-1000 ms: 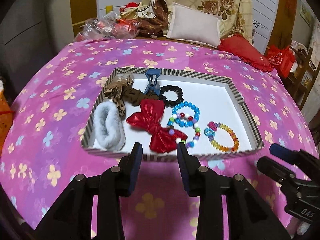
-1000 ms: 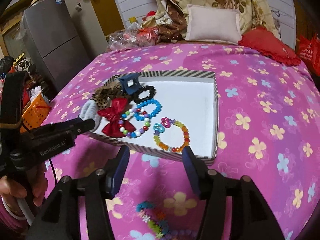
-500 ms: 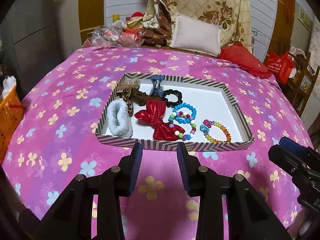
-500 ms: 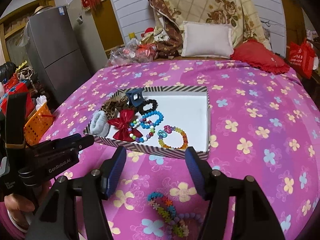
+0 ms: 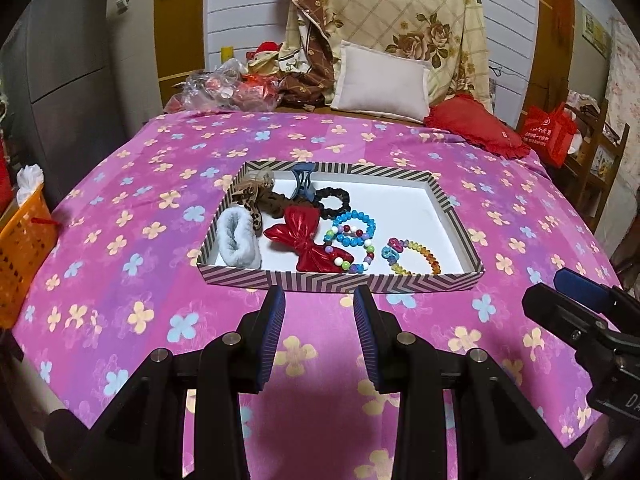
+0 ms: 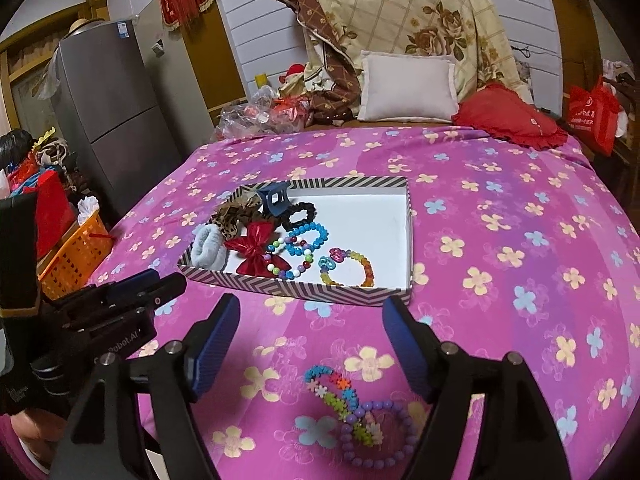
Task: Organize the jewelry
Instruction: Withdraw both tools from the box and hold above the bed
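- My right tongs (image 6: 310, 344) had just been opening, empty, over the purple-bead and star-link bracelets (image 6: 356, 420) at 6 o'clock of the striped cardboard tray (image 6: 296, 285), ready to collect them.
- My left tongs (image 5: 319, 332) hung part-open, empty.

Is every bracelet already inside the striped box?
No. In the right wrist view a purple bead bracelet and a multicolour flower-bead bracelet lie on the pink cloth, outside the striped box.

Far ahead of my jaws a white pillow (image 5: 380, 82) leaned against a floral quilt (image 5: 404, 12), a red cushion (image 5: 476, 128) to its right. Off to my left stood a grey fridge (image 6: 108, 120) and an orange basket (image 6: 78, 256).
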### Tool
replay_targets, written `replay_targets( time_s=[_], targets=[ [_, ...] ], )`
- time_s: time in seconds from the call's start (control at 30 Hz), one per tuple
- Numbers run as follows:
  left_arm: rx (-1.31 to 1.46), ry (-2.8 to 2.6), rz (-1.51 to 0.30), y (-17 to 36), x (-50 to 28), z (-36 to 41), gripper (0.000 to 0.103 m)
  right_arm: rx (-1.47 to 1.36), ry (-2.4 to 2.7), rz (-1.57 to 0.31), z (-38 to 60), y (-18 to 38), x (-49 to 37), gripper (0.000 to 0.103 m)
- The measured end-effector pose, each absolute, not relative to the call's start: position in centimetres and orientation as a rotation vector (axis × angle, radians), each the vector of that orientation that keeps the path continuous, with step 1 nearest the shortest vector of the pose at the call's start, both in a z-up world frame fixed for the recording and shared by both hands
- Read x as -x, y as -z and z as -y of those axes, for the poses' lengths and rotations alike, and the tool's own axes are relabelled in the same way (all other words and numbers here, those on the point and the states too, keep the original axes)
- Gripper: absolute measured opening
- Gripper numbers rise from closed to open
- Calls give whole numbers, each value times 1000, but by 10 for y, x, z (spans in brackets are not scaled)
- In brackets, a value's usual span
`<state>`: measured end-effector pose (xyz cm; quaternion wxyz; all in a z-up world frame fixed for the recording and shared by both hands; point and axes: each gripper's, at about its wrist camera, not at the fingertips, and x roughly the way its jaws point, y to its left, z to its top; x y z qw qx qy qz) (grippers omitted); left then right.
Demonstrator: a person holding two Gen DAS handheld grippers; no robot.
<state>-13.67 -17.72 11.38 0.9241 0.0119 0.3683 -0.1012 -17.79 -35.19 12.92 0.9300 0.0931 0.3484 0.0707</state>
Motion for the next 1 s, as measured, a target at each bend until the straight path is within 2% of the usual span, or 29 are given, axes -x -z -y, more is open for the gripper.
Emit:
replay_targets(
  time_s=[0.23, 0.57, 1.0],
  targets=[
    [-24, 208, -738, -121, 147, 177, 31, -151, -116, -658, 350, -145, 194, 85],
    [-37, 214, -734, -121, 154, 182, 31, -128, -99, -629, 351, -151, 205, 86],
    [-45, 216, -762, -106, 154, 186, 31, -119, -105, -679, 349, -136, 202, 86]
  ],
)
